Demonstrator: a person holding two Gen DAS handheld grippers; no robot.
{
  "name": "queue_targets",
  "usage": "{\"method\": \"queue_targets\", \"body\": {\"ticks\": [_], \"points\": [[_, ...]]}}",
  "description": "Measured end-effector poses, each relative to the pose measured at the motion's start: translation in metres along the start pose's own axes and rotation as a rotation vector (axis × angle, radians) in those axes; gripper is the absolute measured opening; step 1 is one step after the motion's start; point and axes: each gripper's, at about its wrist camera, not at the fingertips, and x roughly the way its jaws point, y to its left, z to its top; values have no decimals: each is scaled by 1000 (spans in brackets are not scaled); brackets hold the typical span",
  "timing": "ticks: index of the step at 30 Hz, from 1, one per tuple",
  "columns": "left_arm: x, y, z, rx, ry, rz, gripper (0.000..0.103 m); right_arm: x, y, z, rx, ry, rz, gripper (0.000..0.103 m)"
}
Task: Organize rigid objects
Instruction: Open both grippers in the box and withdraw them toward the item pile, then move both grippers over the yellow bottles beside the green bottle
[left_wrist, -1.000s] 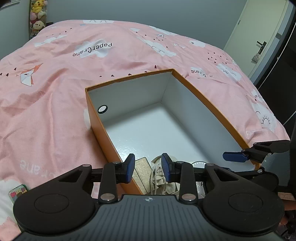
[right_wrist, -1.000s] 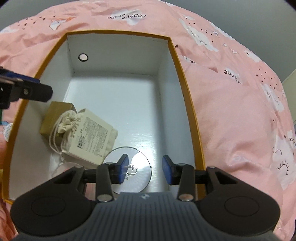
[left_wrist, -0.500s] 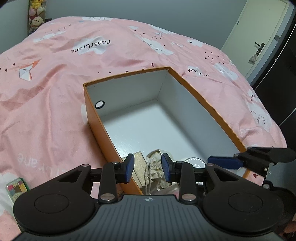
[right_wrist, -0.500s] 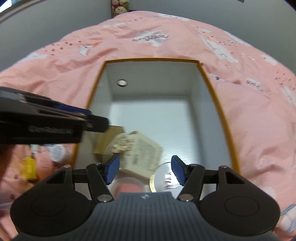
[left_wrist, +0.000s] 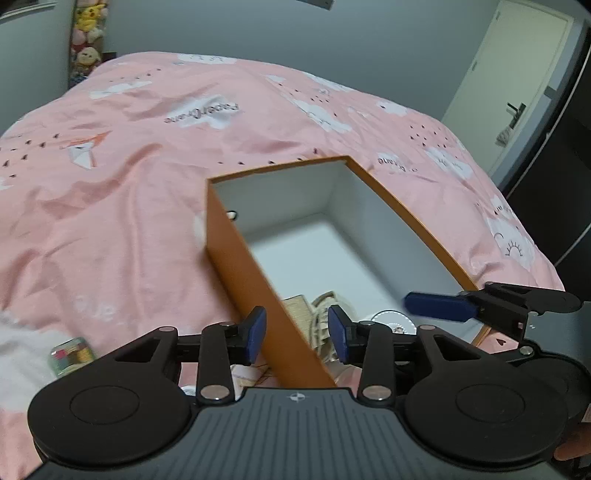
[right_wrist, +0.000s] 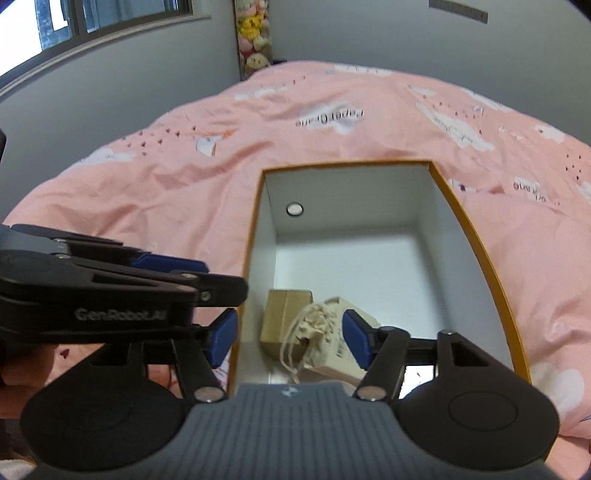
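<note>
While both grippers, left (left_wrist: 296, 335) and right (right_wrist: 289, 336), hover spread and empty, pouch (right_wrist: 325, 341) lies in box's (right_wrist: 476, 243) near corner.

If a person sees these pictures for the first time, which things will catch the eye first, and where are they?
The orange box with white inside walls stands open in the middle of the pink bedspread. At its near end lie a small brown carton and, to the right of it, a cream drawstring pouch. Both grippers are empty and open: the right gripper above the box's near left corner, the left gripper straddling its left wall.
</note>
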Motion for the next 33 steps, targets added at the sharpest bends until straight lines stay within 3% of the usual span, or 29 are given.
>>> {"method": "queue_targets", "body": {"ticks": [2,14,23,26,33], "points": [[-7,7,-5,-16,-5,7,49,-4,6,-2,-8,-24,-3,74],[-32,52,-42,-121,56,44,50,-12,46,-11,-153,-24,95,74],[-35,63,-73,-78,159,67,50,2,79,-25,-309,86,171,73],[-33,65,-81,-52,197,69,49,12,90,-30,-378,135,188,66],[-25,71,-95,-9,274,31,49,35,104,-36,-510,260,239,61]]}}
